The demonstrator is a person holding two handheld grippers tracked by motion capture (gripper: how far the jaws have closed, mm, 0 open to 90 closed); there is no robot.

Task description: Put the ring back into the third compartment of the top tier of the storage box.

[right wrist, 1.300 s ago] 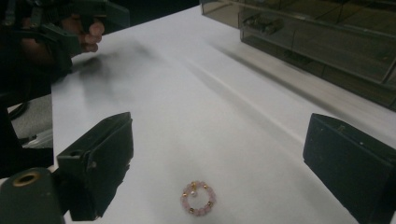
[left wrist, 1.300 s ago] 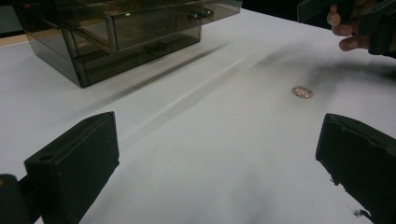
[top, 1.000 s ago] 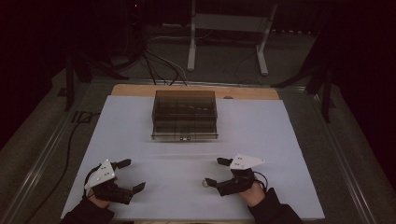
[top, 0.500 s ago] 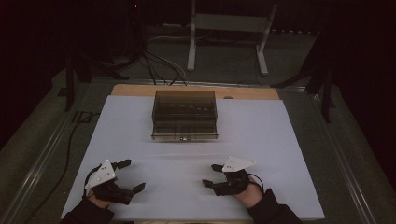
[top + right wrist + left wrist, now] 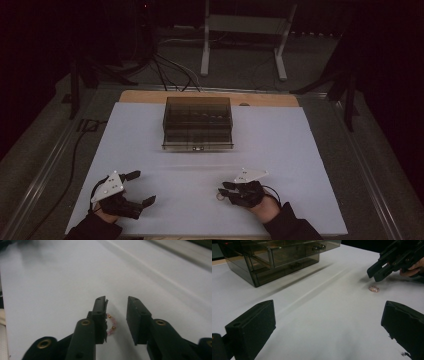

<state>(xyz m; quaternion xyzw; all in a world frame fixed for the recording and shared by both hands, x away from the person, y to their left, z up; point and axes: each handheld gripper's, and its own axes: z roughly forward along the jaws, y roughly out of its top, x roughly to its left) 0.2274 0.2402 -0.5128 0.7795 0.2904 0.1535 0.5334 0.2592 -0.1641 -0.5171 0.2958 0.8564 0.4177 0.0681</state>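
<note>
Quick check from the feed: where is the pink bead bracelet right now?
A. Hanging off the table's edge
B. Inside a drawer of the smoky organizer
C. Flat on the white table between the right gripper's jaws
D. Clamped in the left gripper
C: in the right gripper view the bracelet lies on the table between the right gripper's jaws, which have just been closing but leave a gap beside it.

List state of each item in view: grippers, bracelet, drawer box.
Left gripper: open, nothing between the jaws.
Right gripper: jaws have just been closing around the bracelet, gap left, not gripped.
Bead bracelet: flat on the table, between the right jaws.
Drawer box: upright, drawers shut.
</note>
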